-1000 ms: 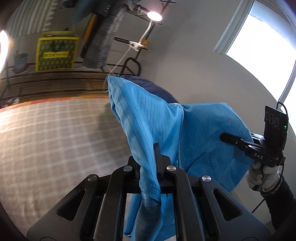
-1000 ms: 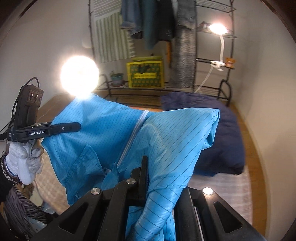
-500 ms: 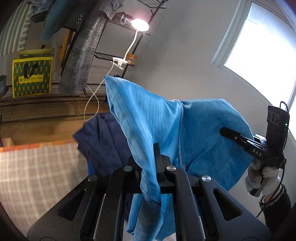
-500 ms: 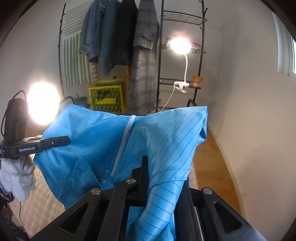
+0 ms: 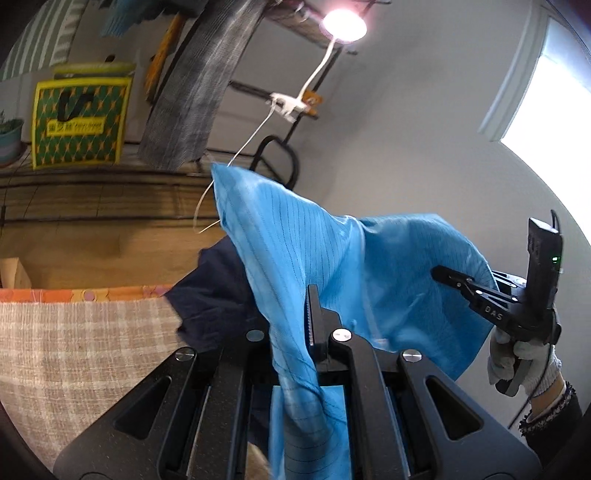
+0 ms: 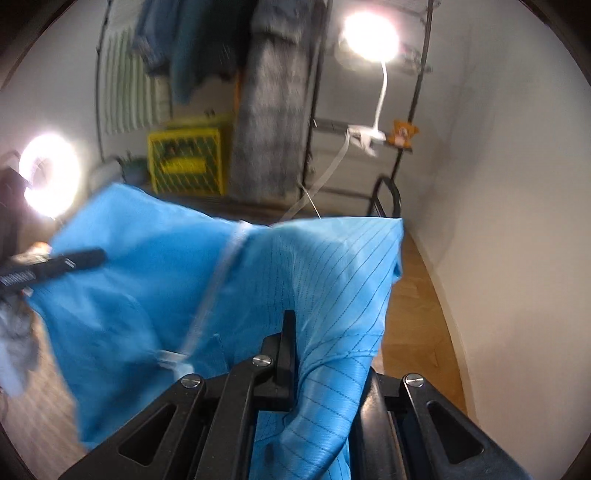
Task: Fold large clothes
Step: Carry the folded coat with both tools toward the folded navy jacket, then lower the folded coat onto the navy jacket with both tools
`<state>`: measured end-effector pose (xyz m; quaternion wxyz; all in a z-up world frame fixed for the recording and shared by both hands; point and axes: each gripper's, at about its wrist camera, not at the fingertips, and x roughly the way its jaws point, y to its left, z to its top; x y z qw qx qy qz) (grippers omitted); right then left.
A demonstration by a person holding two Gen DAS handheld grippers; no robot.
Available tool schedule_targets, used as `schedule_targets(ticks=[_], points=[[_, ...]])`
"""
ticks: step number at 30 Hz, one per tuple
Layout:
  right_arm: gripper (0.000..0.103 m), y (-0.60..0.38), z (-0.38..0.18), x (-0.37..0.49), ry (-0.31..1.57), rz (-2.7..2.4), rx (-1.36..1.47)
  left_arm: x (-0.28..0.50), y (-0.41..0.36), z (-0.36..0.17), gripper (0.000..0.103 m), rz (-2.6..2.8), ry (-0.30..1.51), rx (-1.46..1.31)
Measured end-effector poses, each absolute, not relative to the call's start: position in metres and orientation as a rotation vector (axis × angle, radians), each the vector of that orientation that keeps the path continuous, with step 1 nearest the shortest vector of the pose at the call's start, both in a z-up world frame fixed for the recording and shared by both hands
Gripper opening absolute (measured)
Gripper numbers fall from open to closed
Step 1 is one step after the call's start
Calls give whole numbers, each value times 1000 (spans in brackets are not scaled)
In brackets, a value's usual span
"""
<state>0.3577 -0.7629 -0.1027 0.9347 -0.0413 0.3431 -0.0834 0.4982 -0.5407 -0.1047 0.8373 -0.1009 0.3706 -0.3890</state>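
Blue pinstriped garment [image 5: 332, 258]: large, light blue with thin dark stripes and a pale zip line [image 6: 218, 280] down its front; held up in the air, stretched between two grippers, its lower part hanging down in folds. Left hand-held gripper [image 5: 312, 317]: fingers pressed together, pinching one upper edge of the garment, the cloth draping over and down between its black arms. Right hand-held gripper [image 6: 290, 343]: fingers likewise pressed together on the other upper edge, cloth falling across its right arm. In the left wrist view the right hand-held gripper appears from the side, carried by a gloved hand [image 5: 517, 362], its tip against the blue cloth. Dark navy garment [image 5: 210, 295]: lying behind and below the blue one, on a checked beige cover [image 5: 81, 350] with an orange edge. Background: black metal rack [image 6: 421, 122] with hanging clothes, a grey checked coat [image 5: 207, 85], a clip lamp [image 5: 343, 24] switched on, a small bear toy [image 6: 404, 131], a yellow-green bag [image 5: 79, 122], a ring light [image 6: 50, 173], a window [image 5: 554, 107], and wooden floor [image 6: 413, 314].
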Motion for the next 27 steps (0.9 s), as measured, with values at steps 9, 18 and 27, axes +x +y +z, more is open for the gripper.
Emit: schedule_targets(ticks=[9,18,27], points=[[42,-816,-162,389,790,-348,9,511,-542,-140,24,-716,826,-159],[54,-824,-160,372,787,-451,42,496,-515,-119,39,-585,775,-93],[54,-814,-151,342,831,-545,2,435,-488,-67,39,-606,689,-7]])
